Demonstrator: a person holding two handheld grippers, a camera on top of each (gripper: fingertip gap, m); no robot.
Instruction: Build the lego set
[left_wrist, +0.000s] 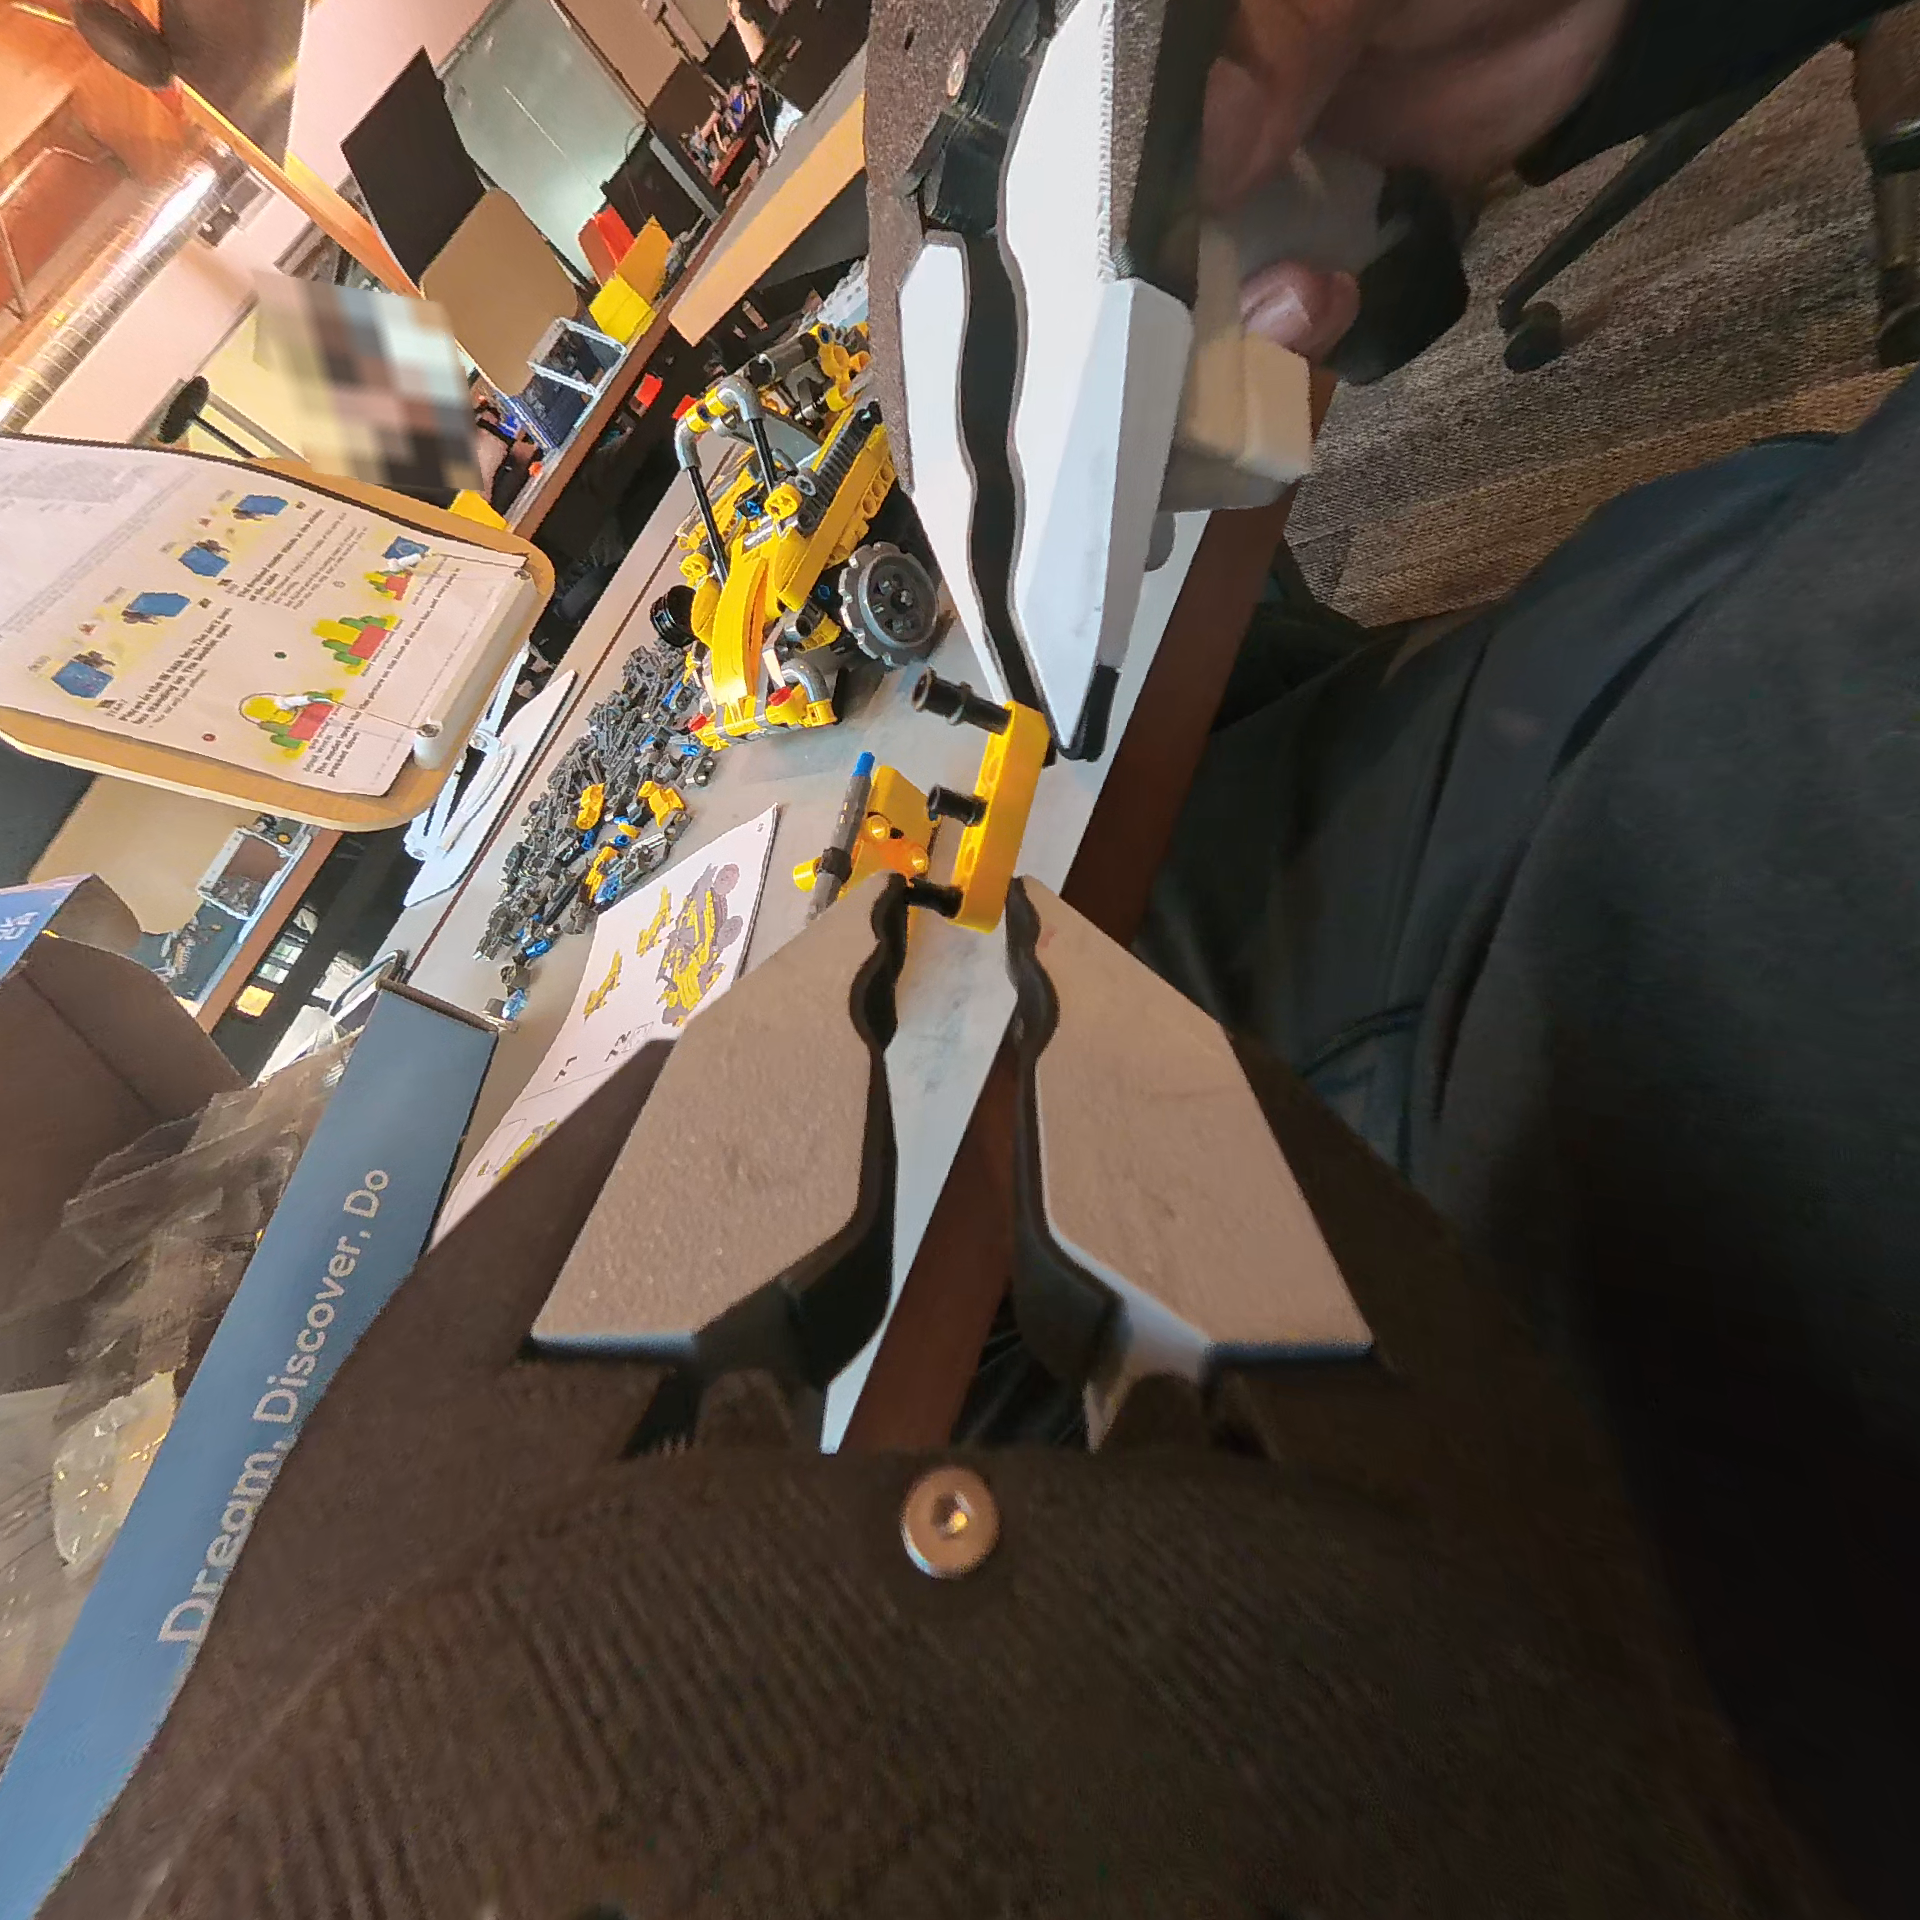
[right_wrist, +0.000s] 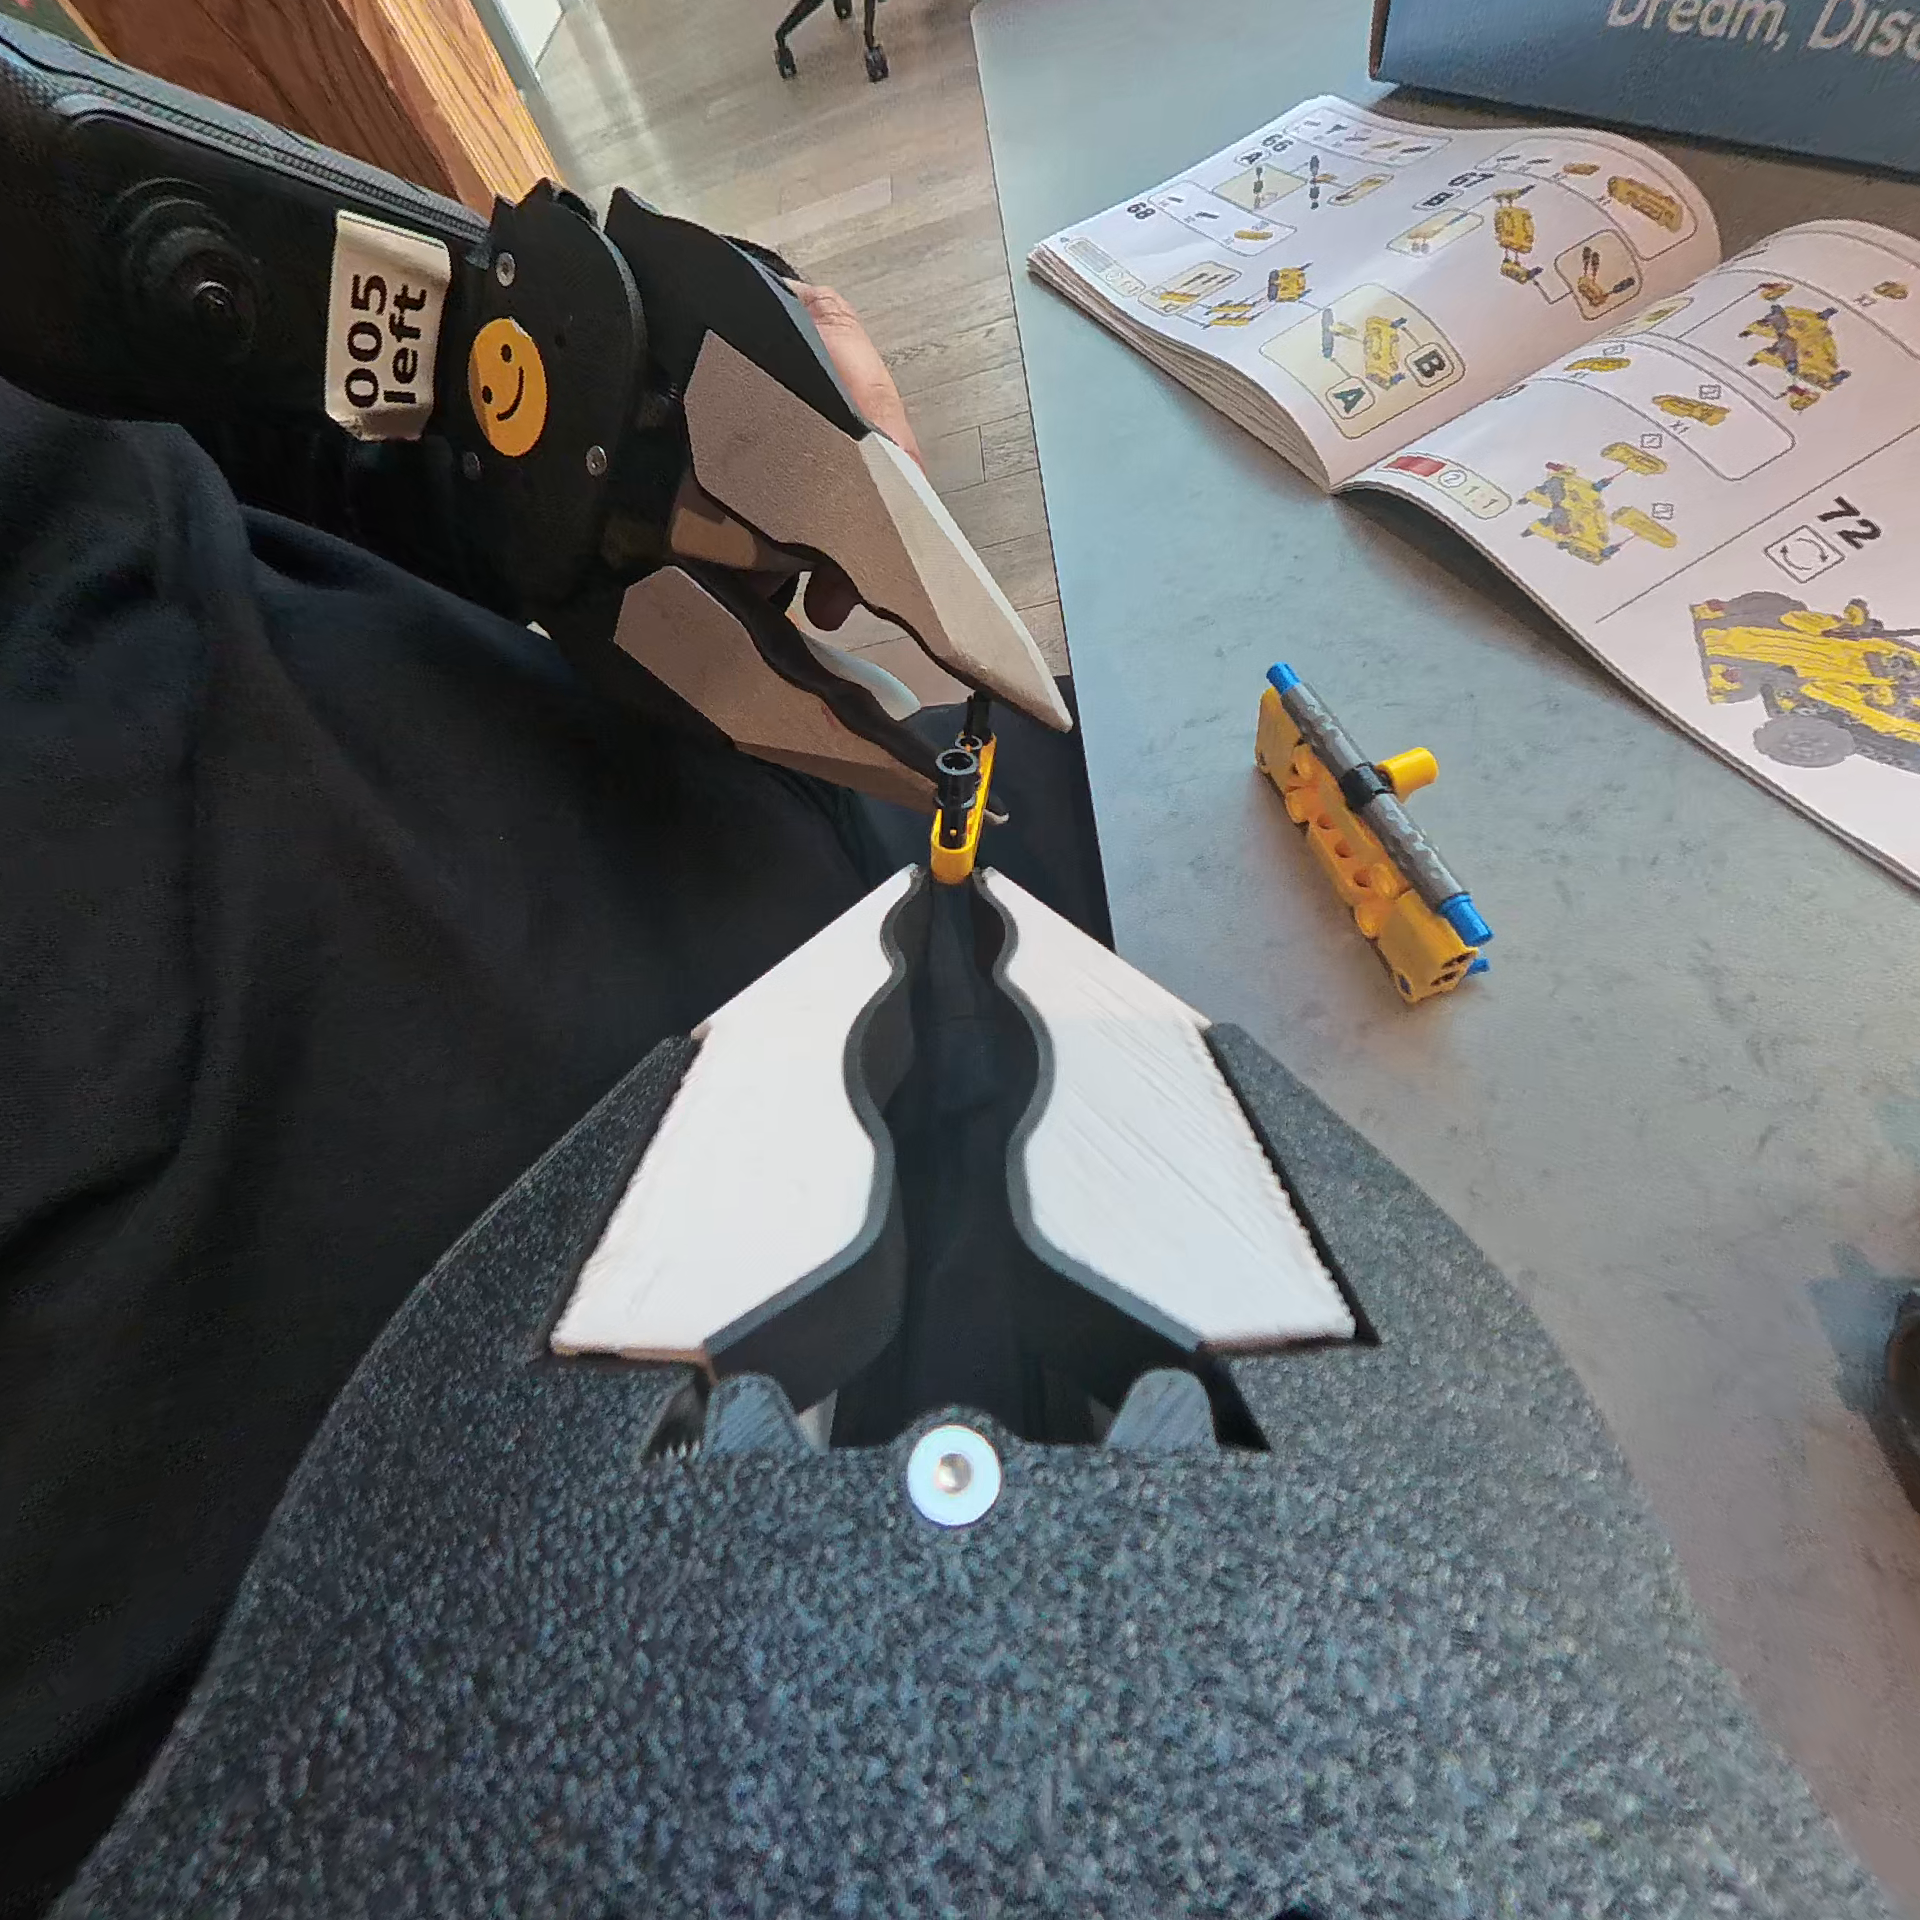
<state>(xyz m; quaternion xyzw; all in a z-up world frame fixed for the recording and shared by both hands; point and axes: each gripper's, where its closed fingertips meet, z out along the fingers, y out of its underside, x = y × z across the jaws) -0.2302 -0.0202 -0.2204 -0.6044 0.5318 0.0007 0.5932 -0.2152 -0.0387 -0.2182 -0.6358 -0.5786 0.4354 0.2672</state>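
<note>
Both your left gripper (left_wrist: 951, 896) and right gripper (right_wrist: 951, 873) pinch the yellow beam (right_wrist: 954, 821) with black pins at frame centre, while the yellow sub-assembly (right_wrist: 1366, 836) lies on the grey table (right_wrist: 1558, 1091) at right.

1. The yellow beam (left_wrist: 1000, 812), with black pins, looks like smooth, slightly glossy plastic.
2. The left gripper (left_wrist: 951, 894) has pale matt fingers (left_wrist: 764, 1132) with a fine grain and black rubbery edges; its dark body shows ridged print lines and a shiny metal screw (left_wrist: 948, 1522).
3. The right gripper (right_wrist: 951, 873) has a coarse, pebbled black shell.
4. The table (right_wrist: 1558, 1195) is matt grey, faintly mottled.
5. The instruction booklet (right_wrist: 1507, 343) is satin paper.
6. The dark garment (right_wrist: 260, 935) is soft matt cloth.
</note>
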